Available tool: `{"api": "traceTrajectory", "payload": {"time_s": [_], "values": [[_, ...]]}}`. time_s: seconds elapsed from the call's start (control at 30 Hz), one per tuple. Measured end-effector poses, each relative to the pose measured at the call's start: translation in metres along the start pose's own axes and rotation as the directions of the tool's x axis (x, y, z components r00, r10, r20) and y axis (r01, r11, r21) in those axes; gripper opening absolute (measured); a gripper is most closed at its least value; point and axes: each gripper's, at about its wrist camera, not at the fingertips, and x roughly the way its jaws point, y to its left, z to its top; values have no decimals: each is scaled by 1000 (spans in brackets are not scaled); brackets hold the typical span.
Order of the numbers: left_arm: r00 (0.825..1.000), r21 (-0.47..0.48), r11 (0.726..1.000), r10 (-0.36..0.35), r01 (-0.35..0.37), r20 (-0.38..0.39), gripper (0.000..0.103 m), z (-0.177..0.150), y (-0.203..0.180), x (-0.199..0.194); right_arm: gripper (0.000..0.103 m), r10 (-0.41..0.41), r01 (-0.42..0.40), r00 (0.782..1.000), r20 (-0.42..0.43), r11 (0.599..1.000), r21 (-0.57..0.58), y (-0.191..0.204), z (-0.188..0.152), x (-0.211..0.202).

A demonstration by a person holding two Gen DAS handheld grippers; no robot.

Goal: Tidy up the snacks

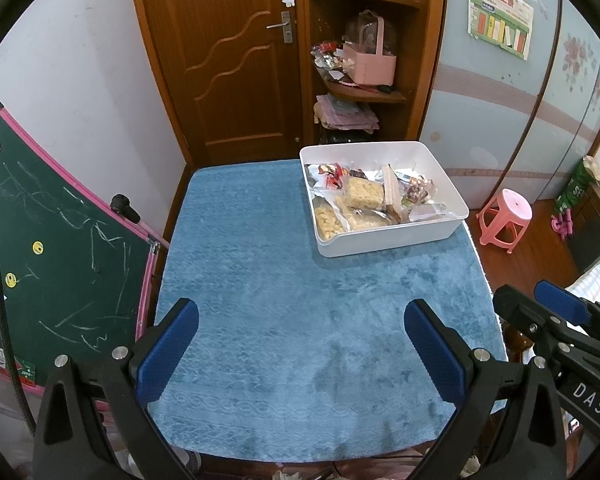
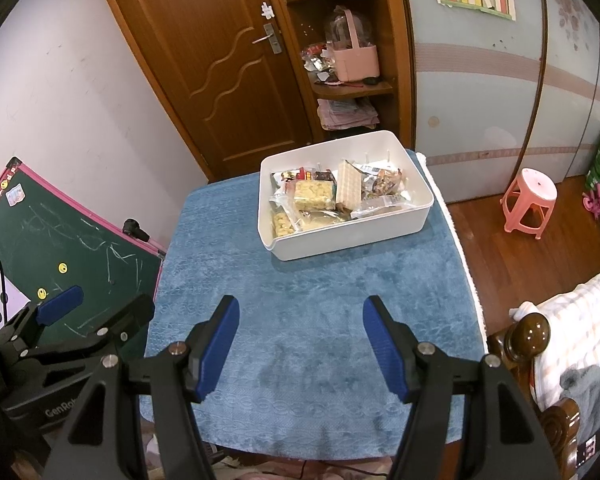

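Note:
A white plastic bin (image 1: pixel 384 240) (image 2: pixel 352 238) stands at the far right of a table covered with a blue towel (image 1: pixel 300 300) (image 2: pixel 300 300). Several snack packets (image 1: pixel 364 196) (image 2: pixel 320 196) lie inside it: puffed yellow snacks, a wafer pack, foil bags. My left gripper (image 1: pixel 302 316) hovers open over the near part of the towel, nothing between its blue pads. My right gripper (image 2: pixel 300 316) is also open and empty, beside it. Each gripper shows at the edge of the other's view.
A wooden door (image 1: pixel 228 52) and corner shelves with a pink basket (image 1: pixel 370 60) stand behind the table. A green chalkboard (image 1: pixel 60 248) leans at the left. A pink stool (image 1: pixel 504 216), wooden floor and a bed (image 2: pixel 572 320) lie to the right.

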Motion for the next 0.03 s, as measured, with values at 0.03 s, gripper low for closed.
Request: {"api": "traceTrajectory", "payload": {"time_s": [0.03], "values": [[1000, 1, 1000, 0, 0, 0, 102, -2, 0, -1, 65, 0, 0, 1000, 0, 1000, 0, 0, 0, 0]]}}
